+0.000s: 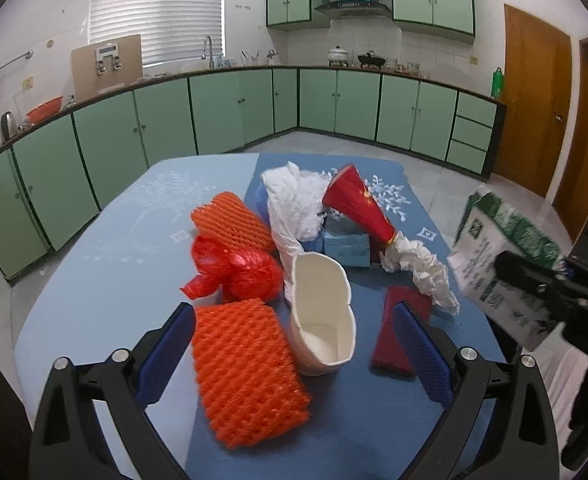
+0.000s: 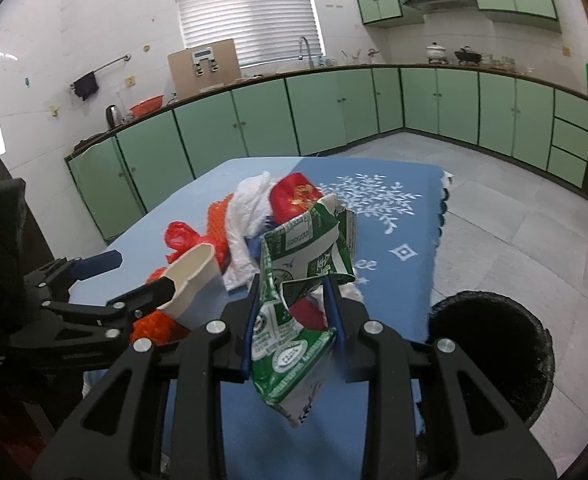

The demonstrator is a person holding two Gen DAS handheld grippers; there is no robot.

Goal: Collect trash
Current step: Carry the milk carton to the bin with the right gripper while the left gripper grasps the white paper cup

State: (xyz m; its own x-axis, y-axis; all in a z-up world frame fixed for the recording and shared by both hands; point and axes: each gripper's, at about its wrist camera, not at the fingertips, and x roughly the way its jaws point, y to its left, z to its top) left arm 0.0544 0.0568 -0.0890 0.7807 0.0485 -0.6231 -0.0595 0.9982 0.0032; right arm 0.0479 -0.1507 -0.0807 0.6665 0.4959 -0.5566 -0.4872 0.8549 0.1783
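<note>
Most of the trash still lies mid-frame on the blue table [image 1: 94, 288]: orange foam nets [image 1: 246, 372], white cup [image 1: 321, 312], red cone [image 1: 353, 208], tissues [image 1: 421, 272]. Only the green carton [image 2: 294, 312], pinched by the right gripper [image 2: 292, 320], is lifted, probably headed for the black bin [image 2: 489, 356] at lower right; the left gripper [image 1: 294, 360] hangs spread over the cup.

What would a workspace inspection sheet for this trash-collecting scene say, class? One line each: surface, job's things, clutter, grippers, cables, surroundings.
Surface: table under a blue cloth with white leaf print.
Job's things: crushed green-and-white carton held above the table edge; black bin on the floor to its right; squashed white paper cup, orange foam nets, red plastic bag, red paper cone, crumpled tissue on the table.
Clutter: small blue box among the trash.
Grippers: left gripper open around the cup; right gripper shut on the carton.
Cables: nothing seen.
Surroundings: green kitchen cabinets, window blind, wooden door.
</note>
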